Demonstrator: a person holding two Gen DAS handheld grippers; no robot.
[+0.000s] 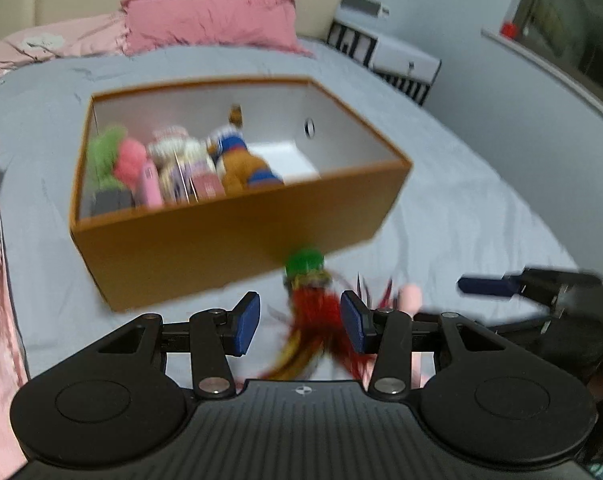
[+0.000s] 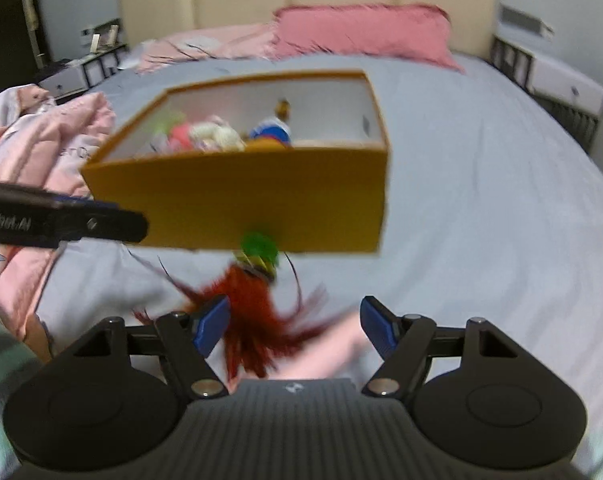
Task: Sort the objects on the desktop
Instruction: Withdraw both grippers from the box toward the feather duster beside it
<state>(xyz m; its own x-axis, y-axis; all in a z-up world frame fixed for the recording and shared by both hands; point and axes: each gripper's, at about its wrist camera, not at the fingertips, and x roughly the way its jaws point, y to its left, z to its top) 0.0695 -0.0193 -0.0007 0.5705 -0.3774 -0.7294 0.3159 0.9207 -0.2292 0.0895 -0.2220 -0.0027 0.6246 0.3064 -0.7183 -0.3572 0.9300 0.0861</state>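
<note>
An orange box [image 1: 221,236] [image 2: 237,204] stands on the grey bed, holding several plush toys [image 1: 173,160] and small packages. A red feather toy with a green head [image 1: 307,296] [image 2: 257,276] lies on the sheet just in front of the box. My left gripper [image 1: 300,322] is open, its blue pads on either side of the feathers. My right gripper [image 2: 294,326] is open, with the feathers near its left pad and a pink object [image 2: 333,344] lying between its fingers. The frames are blurred.
Pink pillows [image 1: 209,20] [image 2: 361,28] and a beige headboard lie at the far end. A pink quilt [image 2: 41,140] is bunched on the left. White nightstands [image 1: 401,60] [image 2: 565,88] stand beside the bed. Grey sheet [image 2: 481,200] spreads right of the box.
</note>
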